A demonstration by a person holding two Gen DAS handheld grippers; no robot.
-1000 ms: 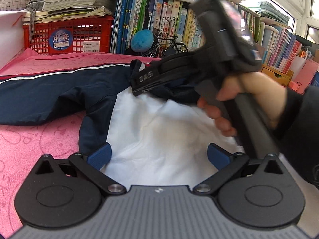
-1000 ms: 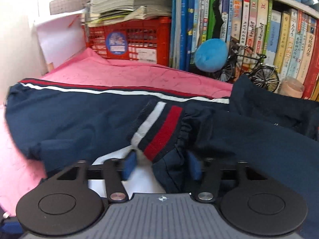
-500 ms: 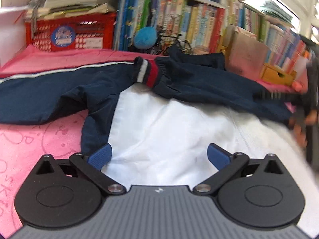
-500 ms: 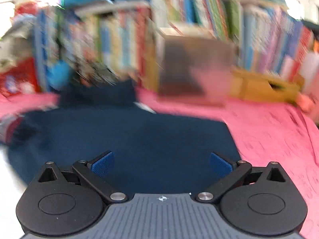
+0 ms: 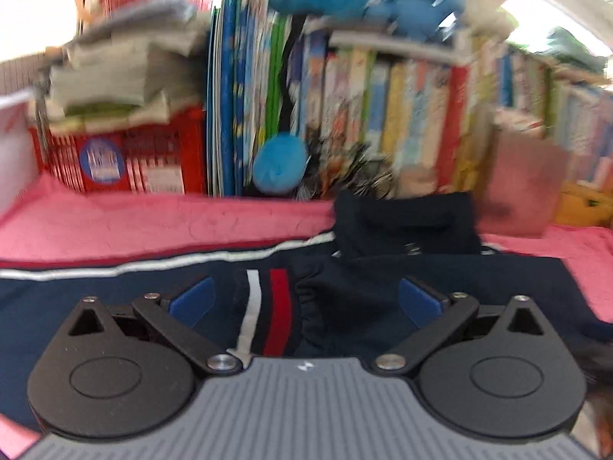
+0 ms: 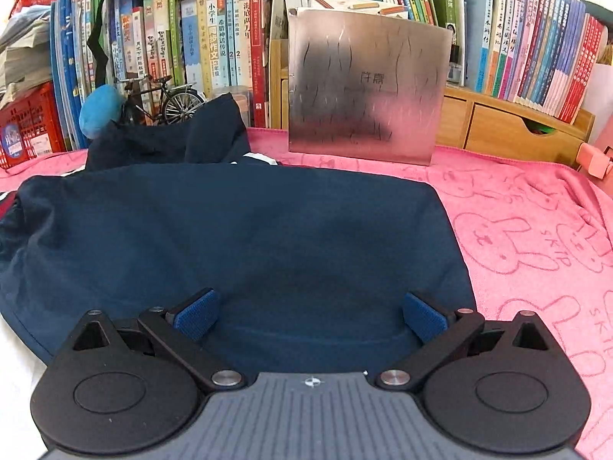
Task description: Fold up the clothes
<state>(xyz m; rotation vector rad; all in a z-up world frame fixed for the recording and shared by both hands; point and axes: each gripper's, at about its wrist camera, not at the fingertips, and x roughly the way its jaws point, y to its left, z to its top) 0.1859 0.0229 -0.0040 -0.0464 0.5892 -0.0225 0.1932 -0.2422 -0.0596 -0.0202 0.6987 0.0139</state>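
the left gripper [image 5: 304,303] has its blue pads spread wide with nothing pinched, hovering just above the red-and-white striped cuff [image 5: 264,306] of the navy blue track jacket [image 5: 421,295]; a second ago it looked down on the jacket's white panel, with the other gripper and a hand crossing in front, and that white panel is now out of its view. the right gripper [image 6: 310,314] is also spread fully, its pads clear of the cloth, over a smooth navy fold of the same jacket [image 6: 249,237]; a second ago the pads were much closer together with the striped cuff between them, and the cuff now lies released at the far left of its view. the jacket lies on the pink bunny-print towel [image 6: 536,230], its collar bunched up toward the back. beyond it stand a silvery pink-tinted square box [image 6: 367,84], a blue fuzzy ball [image 6: 99,109] beside a small black model bicycle [image 6: 168,96], a red plastic crate [image 5: 134,157] stacked with papers, and rows of upright books [image 6: 214,38]. the left view is blurred.
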